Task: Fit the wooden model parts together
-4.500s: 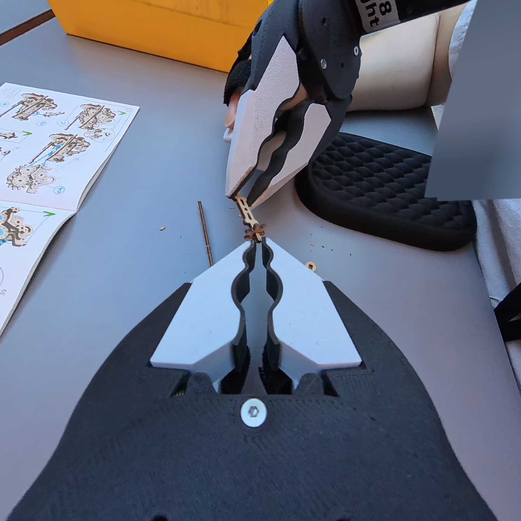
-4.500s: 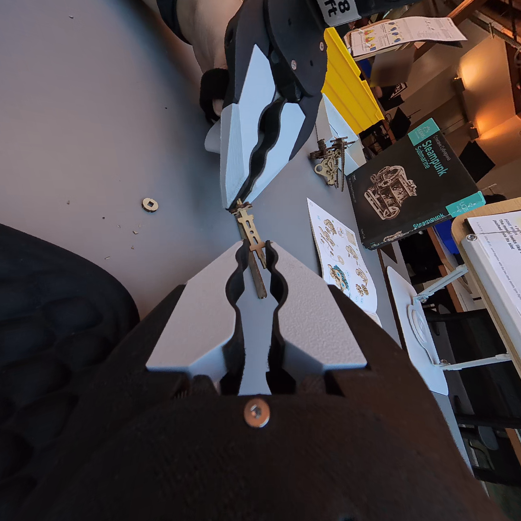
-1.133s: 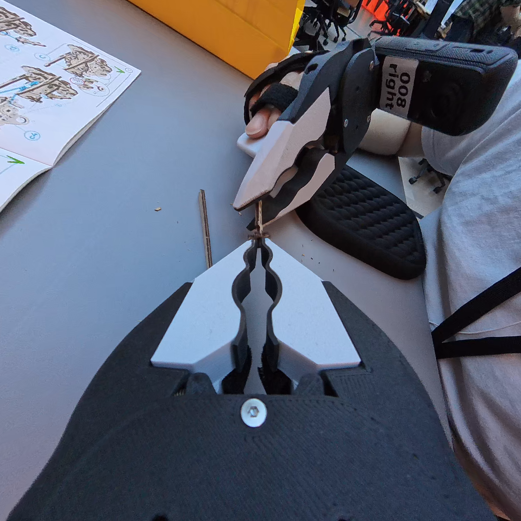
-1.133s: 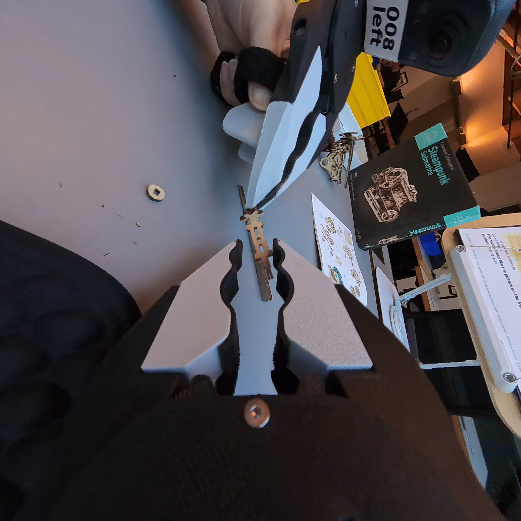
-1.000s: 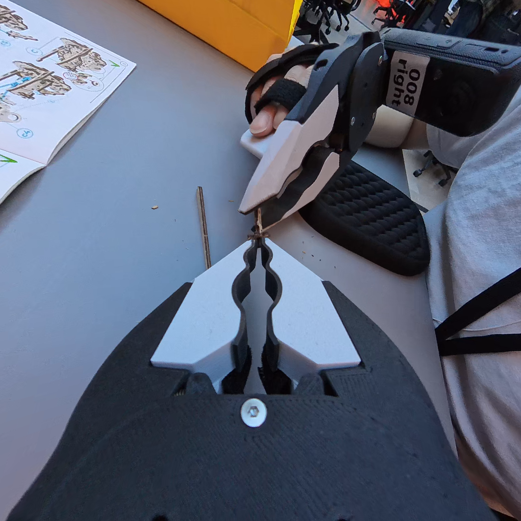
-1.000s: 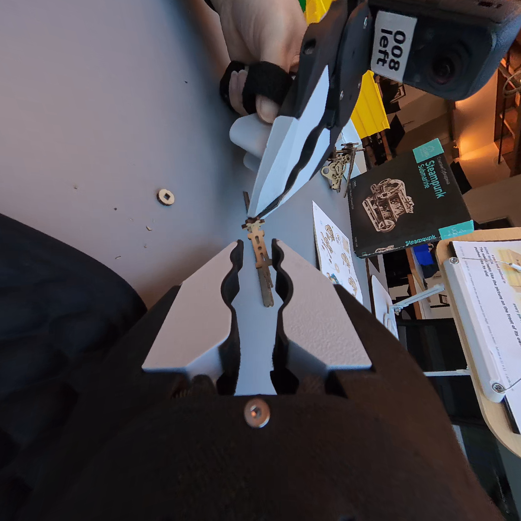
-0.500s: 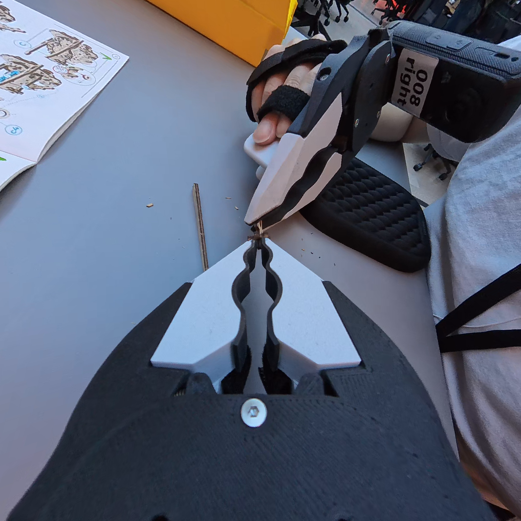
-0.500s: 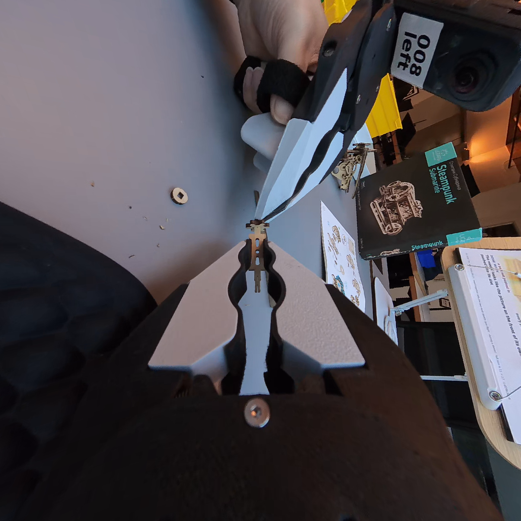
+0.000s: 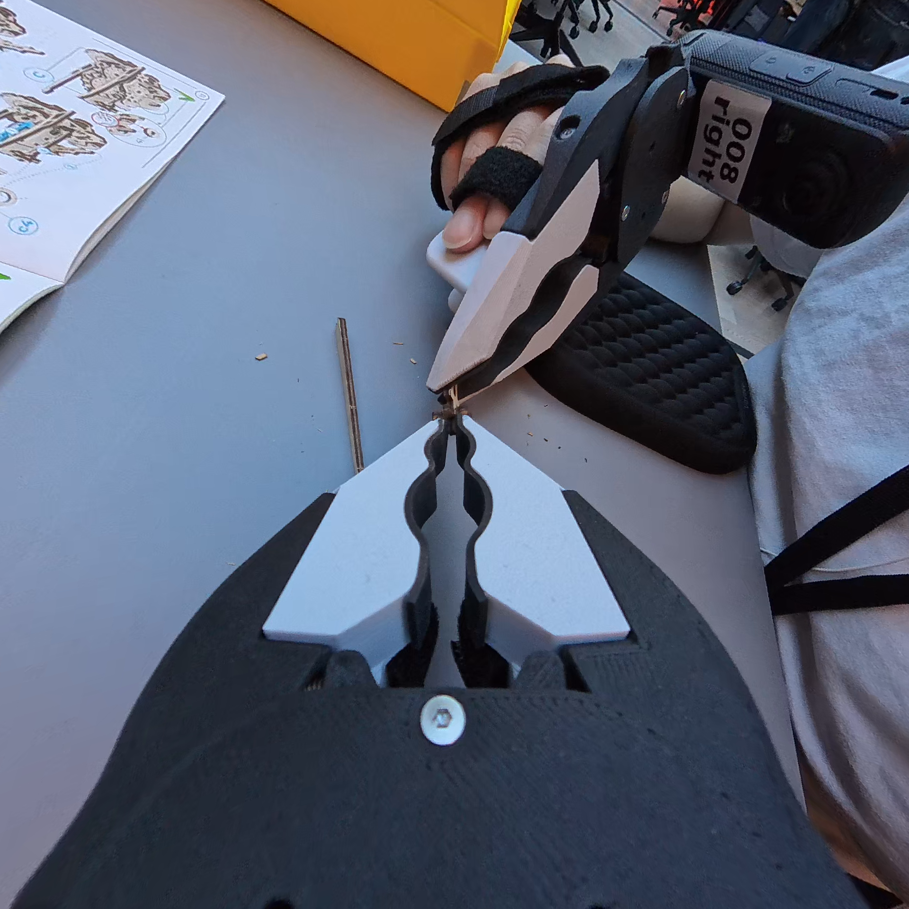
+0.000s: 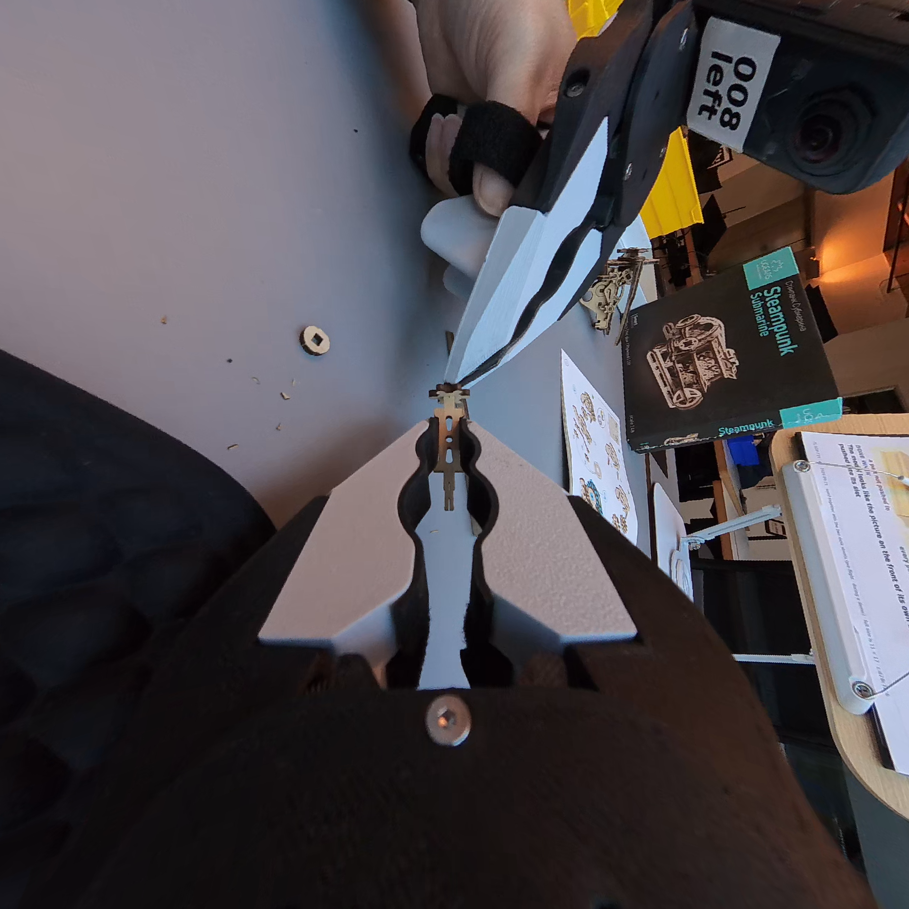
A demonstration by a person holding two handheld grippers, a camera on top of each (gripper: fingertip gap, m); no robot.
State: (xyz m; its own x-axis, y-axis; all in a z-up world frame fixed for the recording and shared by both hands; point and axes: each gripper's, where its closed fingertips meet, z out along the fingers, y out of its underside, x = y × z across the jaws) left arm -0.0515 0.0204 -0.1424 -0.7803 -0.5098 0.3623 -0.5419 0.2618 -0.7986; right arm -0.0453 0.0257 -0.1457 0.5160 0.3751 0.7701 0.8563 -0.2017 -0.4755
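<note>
Both grippers pinch one wooden strip (image 10: 449,445); yellow bin (image 9: 413,44) contents hidden.

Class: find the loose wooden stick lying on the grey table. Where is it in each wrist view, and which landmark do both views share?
Left wrist view: the stick lies left of centre, just beyond the left gripper.
Right wrist view: only a sliver shows, behind the left gripper's tip.
Shared landmark: the instruction booklet.

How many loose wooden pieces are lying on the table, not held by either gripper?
2, not counting crumbs. A thin stick lies left of the gripper tips, and a small round washer with a square hole lies near the black pad. More may be hidden behind the grippers.
</note>
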